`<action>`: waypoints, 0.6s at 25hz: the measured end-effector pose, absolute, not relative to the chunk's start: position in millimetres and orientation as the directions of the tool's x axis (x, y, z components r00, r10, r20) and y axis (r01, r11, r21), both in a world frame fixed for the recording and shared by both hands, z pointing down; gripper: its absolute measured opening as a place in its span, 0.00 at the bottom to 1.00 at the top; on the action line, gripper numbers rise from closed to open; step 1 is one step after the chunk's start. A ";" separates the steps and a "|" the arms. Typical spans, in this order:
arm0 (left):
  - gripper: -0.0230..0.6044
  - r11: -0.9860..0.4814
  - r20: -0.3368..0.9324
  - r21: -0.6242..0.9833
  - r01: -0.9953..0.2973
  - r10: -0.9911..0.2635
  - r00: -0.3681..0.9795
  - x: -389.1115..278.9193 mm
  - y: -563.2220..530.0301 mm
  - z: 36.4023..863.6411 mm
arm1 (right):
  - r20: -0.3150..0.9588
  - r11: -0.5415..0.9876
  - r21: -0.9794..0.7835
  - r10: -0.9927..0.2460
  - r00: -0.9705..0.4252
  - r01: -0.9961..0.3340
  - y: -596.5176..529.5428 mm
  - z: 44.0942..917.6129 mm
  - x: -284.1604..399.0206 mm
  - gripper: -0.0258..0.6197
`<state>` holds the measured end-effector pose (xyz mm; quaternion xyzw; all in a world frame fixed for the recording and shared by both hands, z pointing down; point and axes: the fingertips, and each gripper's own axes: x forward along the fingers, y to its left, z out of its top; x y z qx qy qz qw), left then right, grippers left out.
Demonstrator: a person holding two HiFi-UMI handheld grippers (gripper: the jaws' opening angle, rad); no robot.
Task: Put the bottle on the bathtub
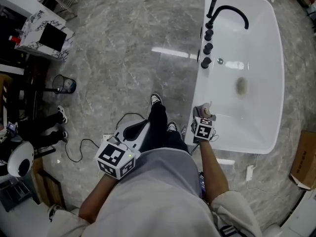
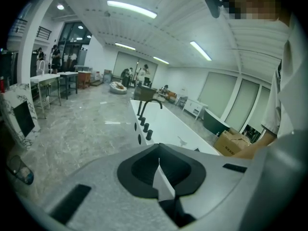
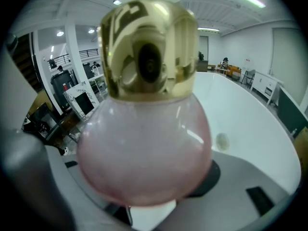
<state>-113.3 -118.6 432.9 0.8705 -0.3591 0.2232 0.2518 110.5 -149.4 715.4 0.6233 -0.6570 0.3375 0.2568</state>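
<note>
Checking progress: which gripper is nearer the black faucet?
Right. The right gripper, holding the bottle, is at the bathtub's near rim; the left gripper hangs over the floor, farther from the faucet.

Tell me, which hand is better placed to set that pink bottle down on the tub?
The right. The right gripper grips the bottle at the near rim of the bathtub. The left gripper is shut with nothing in it and sits over the floor, away from the tub.
</note>
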 end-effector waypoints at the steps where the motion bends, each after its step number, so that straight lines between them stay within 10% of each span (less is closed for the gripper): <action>1: 0.05 -0.619 0.570 0.280 -0.734 -0.508 0.646 -111.0 -118.2 433.7 | 0.761 -0.011 -0.127 -0.643 -0.090 -0.992 -147.6 716.4 111.4 0.39; 15: 0.05 -0.609 0.549 0.316 -0.727 -0.508 0.664 -106.5 -114.7 435.1 | 0.783 -0.010 -0.163 -0.609 -0.124 -0.987 -126.0 720.3 104.1 0.40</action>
